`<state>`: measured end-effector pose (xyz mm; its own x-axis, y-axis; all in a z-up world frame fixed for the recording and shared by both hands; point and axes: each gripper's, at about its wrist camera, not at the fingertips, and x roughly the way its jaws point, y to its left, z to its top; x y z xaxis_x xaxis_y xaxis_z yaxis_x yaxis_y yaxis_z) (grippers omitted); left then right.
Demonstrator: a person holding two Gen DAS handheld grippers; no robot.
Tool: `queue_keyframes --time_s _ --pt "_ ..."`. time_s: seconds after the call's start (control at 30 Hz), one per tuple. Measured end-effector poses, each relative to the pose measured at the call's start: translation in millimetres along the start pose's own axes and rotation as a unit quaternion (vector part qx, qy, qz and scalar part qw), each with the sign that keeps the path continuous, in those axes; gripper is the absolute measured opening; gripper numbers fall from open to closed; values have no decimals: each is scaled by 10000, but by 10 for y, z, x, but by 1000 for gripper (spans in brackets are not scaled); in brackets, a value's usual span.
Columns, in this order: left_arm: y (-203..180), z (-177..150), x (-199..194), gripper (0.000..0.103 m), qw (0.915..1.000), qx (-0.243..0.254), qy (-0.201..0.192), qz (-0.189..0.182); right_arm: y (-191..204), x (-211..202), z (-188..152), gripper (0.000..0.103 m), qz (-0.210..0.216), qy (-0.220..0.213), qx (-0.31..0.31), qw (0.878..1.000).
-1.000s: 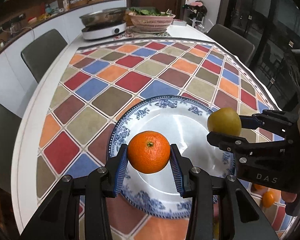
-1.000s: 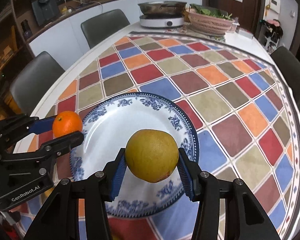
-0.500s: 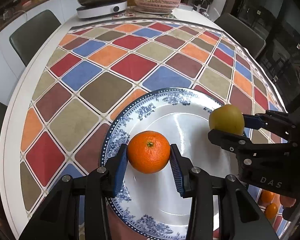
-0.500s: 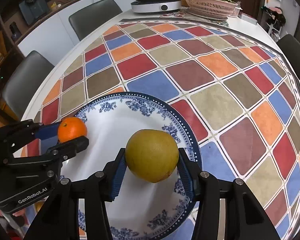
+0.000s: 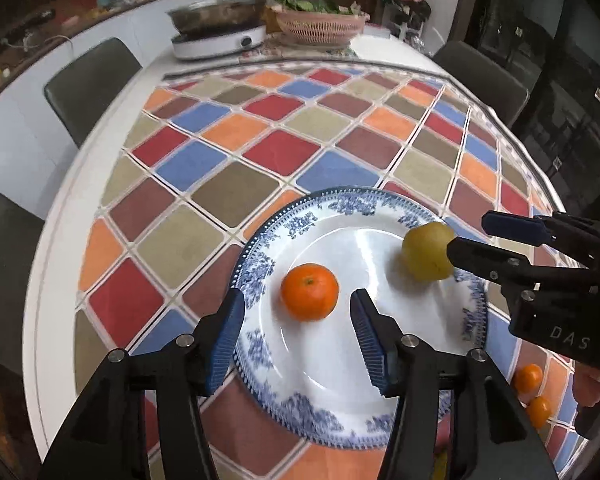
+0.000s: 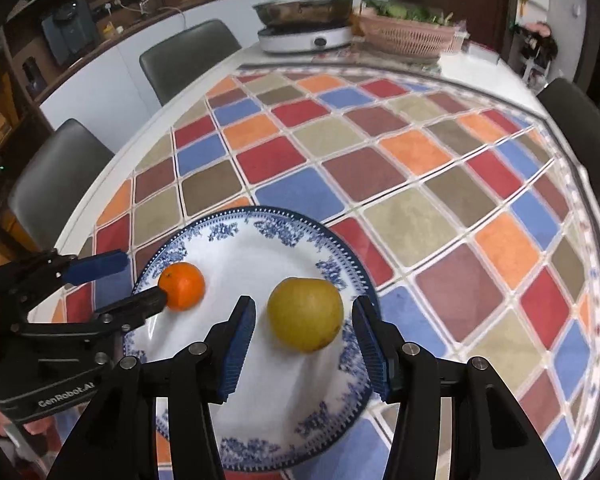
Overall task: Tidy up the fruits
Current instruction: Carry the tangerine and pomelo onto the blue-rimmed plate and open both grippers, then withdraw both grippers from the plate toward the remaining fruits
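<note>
An orange (image 5: pixel 309 292) rests on the blue-and-white plate (image 5: pixel 340 196), left of its middle. My left gripper (image 5: pixel 298 332) straddles the orange; its jaws are opening and the blue pads stand clear of the fruit on both sides. A yellow-green pear (image 6: pixel 306 314) sits on the plate's right part (image 6: pixel 236 216). My right gripper (image 6: pixel 304 344) is open around the pear, with a narrow gap at each pad. Each wrist view also shows the other gripper: the right gripper (image 5: pixel 468 234) beside the pear (image 5: pixel 428 252), and the left gripper (image 6: pixel 145 278) beside the orange (image 6: pixel 182 286).
The plate lies on a chequered tablecloth (image 5: pixel 280 148) near the table's front edge. Two small oranges (image 5: pixel 528 378) lie on the cloth at the plate's right. An induction cooker with a pan (image 5: pixel 220 40) and a pink basket of greens (image 5: pixel 320 26) stand far back. Grey chairs (image 5: pixel 92 84) ring the table.
Both grippers held their fruit above the plate; now both jaws have parted. The orange and the pear lie on the plate, and the grippers have drawn back a little.
</note>
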<state>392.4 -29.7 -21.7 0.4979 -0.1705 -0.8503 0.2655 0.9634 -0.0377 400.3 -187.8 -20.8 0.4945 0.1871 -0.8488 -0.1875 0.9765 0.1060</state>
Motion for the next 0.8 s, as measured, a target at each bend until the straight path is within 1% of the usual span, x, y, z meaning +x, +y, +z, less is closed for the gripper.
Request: queue_keyframes --time_s 0.2,0.33,0.4,0.43,0.47,0.5,0.57,0.7,0.8 --pt "-50 -197 -485 62 9981 -254 -554 84 80 -445 -166 51 -82 -446 -144 9989" --pt "-143 -376 -805 65 9951 -259 -893 340 151 -688 -330 51 -70 -619 -240 9978" --pt "-200 -469 -930 70 9942 -225 -985 379 177 -813 -432 52 -70 -700 -268 9972" --pt "-240 -525 -998 70 9938 -185 -1027 396 184 -876 -490 55 -58 -737 -273 9969" --pt "-283 -594 -1078 70 9931 -157 -1089 406 184 -929 -545 61 -41 -776 -261 9966" --pt "-309 -633 -1123 72 9927 -153 -1122 419 182 -981 -596 62 -34 -812 -243 9964" --pt "-379 -748 -1237 77 9916 -148 -1207 450 183 -1090 -715 62 -30 -886 -253 9957" --pt "-505 -977 -1416 77 9906 -149 -1300 401 176 -1271 -927 62 -93 -991 -253 9947" --pt "-585 -1123 -1508 77 9909 -201 -1300 282 170 -1387 -1083 62 -123 -1029 -268 9943"
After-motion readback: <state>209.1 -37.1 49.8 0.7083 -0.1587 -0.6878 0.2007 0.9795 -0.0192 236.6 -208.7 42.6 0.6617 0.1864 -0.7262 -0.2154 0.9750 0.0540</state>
